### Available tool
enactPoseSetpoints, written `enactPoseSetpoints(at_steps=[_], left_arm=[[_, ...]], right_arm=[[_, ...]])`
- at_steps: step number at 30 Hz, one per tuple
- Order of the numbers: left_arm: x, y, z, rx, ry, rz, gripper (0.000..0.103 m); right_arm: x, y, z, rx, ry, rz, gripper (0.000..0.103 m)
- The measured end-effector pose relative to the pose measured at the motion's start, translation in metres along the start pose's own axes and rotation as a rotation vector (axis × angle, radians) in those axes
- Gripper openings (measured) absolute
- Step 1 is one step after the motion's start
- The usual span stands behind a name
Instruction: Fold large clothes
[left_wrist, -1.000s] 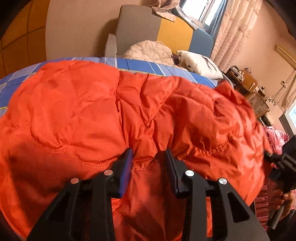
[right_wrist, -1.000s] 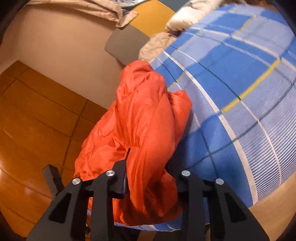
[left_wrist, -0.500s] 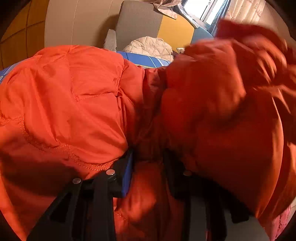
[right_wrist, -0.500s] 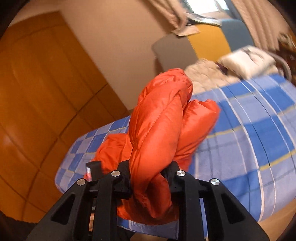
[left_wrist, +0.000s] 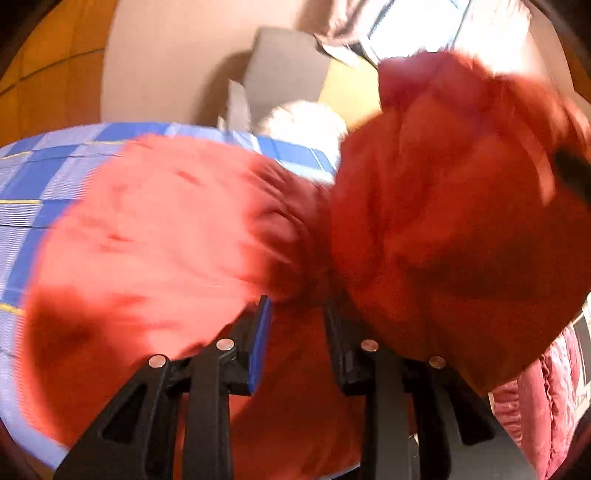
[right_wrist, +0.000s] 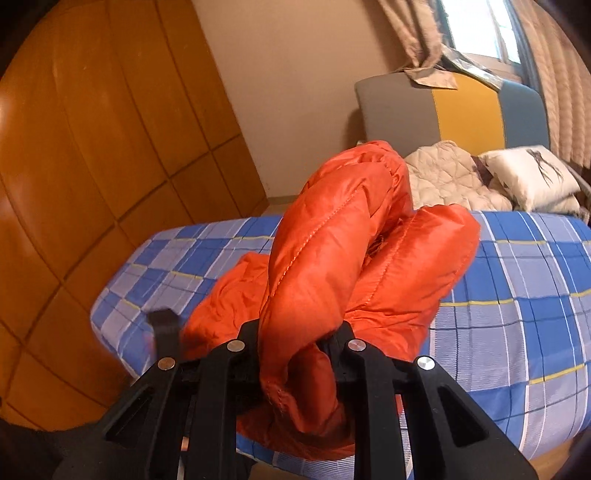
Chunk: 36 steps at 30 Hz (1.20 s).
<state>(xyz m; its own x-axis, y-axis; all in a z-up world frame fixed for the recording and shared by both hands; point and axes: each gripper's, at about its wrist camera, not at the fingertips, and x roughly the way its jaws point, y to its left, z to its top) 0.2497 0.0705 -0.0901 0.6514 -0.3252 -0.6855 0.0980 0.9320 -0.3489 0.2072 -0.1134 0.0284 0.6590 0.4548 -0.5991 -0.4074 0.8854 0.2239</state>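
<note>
An orange quilted down jacket (left_wrist: 155, 236) lies on a bed with a blue checked sheet (left_wrist: 33, 173). My left gripper (left_wrist: 297, 314) is shut on a fold of the jacket near the bed's front edge; the view is blurred. A lifted part of the jacket (left_wrist: 454, 206) hangs to the right. My right gripper (right_wrist: 299, 328) is shut on a thick bunched roll of the jacket (right_wrist: 332, 236), held up above the sheet (right_wrist: 517, 280). The other gripper's finger (right_wrist: 166, 328) shows at the left of the right wrist view.
A grey, yellow and blue headboard (right_wrist: 443, 110) stands at the far end, with a cream quilted garment (right_wrist: 447, 177) and a white pillow (right_wrist: 532, 177) in front of it. A wooden wardrobe (right_wrist: 74, 147) is to the left. A pink quilted garment (left_wrist: 543, 398) hangs at the right.
My right gripper has lifted its bunch of jacket up and over toward the left. The jacket under my left gripper has shifted and more blue sheet shows on the left.
</note>
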Motion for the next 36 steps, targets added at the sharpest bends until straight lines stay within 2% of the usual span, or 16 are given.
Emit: enactPoseSetpoints(at_steps=[5,8,14,16,18,20,24,25,27,28,32,36], left_arm=[[-0.056,0.059,0.011,-0.061,-0.091,0.047,0.027],[-0.087,0.083,0.018,-0.086,-0.135,0.038,0.027],[-0.143,0.106,0.037,-0.074,-0.215,-0.086,0.033],[-0.147,0.107,0.049,-0.068,-0.232,-0.131,0.039],[-0.152,0.105,0.061,-0.054,-0.236,-0.186,0.040],[-0.145,0.101,0.077,-0.025,-0.193,-0.256,0.043],[-0.125,0.080,0.101,0.057,-0.100,-0.286,0.044],[-0.119,0.075,0.106,0.075,-0.077,-0.283,0.047],[-0.102,0.064,0.118,0.123,0.001,-0.330,0.052],[-0.091,0.057,0.124,0.150,0.041,-0.335,0.057],[-0.059,0.040,0.135,0.189,0.160,-0.339,0.059],[-0.038,0.028,0.141,0.193,0.220,-0.360,0.059]], right_arm=[[0.028,0.041,-0.003,-0.107,0.040,0.001,0.020],[0.048,0.065,-0.008,-0.164,0.071,0.015,0.020],[0.094,0.109,-0.029,-0.301,0.144,0.012,0.019],[0.108,0.123,-0.039,-0.351,0.166,0.012,0.019],[0.118,0.131,-0.046,-0.387,0.179,0.004,0.019],[0.126,0.140,-0.054,-0.428,0.184,-0.007,0.019],[0.136,0.150,-0.064,-0.503,0.182,-0.037,0.019],[0.138,0.152,-0.067,-0.525,0.180,-0.046,0.019],[0.140,0.156,-0.074,-0.550,0.178,-0.055,0.019],[0.140,0.158,-0.075,-0.560,0.176,-0.059,0.019],[0.143,0.162,-0.083,-0.604,0.168,-0.072,0.019],[0.149,0.170,-0.088,-0.639,0.158,-0.090,0.019]])
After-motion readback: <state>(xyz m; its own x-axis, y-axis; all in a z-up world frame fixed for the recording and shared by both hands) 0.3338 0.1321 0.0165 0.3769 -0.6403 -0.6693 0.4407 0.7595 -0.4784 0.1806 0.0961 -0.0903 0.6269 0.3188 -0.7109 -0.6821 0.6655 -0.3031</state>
